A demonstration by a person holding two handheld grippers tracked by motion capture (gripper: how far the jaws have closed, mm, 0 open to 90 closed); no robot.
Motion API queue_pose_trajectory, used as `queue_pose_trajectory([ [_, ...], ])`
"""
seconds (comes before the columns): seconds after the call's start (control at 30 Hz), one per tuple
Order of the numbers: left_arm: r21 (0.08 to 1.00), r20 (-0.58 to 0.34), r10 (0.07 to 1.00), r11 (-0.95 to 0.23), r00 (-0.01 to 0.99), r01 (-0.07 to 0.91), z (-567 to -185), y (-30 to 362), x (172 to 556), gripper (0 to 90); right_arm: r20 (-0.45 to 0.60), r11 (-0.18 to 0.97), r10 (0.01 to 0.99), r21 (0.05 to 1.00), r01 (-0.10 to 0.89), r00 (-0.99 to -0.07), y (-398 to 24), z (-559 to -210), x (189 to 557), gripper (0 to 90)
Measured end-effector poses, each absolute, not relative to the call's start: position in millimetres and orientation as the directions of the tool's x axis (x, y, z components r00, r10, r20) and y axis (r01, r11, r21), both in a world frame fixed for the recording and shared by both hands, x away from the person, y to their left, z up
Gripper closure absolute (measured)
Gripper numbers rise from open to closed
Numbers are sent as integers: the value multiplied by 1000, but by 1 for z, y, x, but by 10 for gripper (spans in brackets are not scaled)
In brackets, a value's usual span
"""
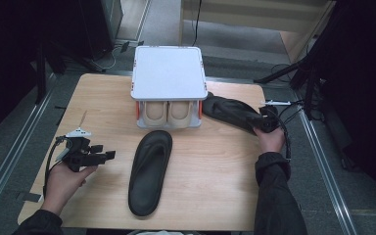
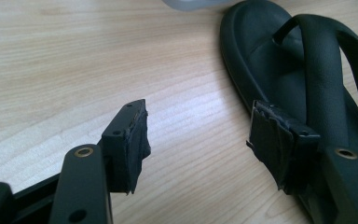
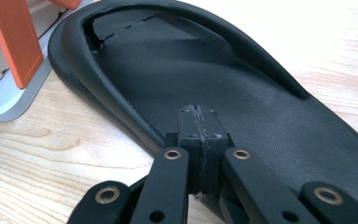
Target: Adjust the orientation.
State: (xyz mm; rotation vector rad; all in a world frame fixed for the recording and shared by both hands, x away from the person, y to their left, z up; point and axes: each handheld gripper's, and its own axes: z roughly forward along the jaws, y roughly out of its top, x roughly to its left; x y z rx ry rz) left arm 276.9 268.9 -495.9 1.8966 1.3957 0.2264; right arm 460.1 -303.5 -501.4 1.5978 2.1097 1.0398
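Pale wood table (image 1: 103, 98) fills the middle of the high view, with grey floor and dark equipment around it. At the lower left, the left gripper (image 1: 103, 152) rests in the person's hand with its jaws standing well apart and nothing between them; in the left gripper view the near sandal (image 2: 307, 84) lies just beyond its right jaw. That sandal (image 1: 151, 171) lies sole-down at the centre bottom, pointing toward the white two-tier shoe rack (image 1: 169, 73), whose lower shelf already holds a beige pair (image 1: 169, 113). To the right of the rack lies the second sandal (image 1: 230, 111), its toe close to the rack's orange post (image 3: 16, 42). The right gripper (image 1: 267, 122) sits at its heel; the right gripper view shows its jaws pressed together over the heel edge, though whether they truly pinch the rim I cannot tell. A thin hold there could let the floppy sandal droop, swing or slip out when lifted, and its toe might catch the post or nudge the rack.
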Motion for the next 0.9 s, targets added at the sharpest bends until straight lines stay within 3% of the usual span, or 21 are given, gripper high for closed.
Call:
queue_pose_trajectory([
  [0.9, 654, -264, 870, -156, 417, 740, -494, 259, 297, 379, 159, 180, 905, 695, 696, -394, -284, -499, 434, 900],
])
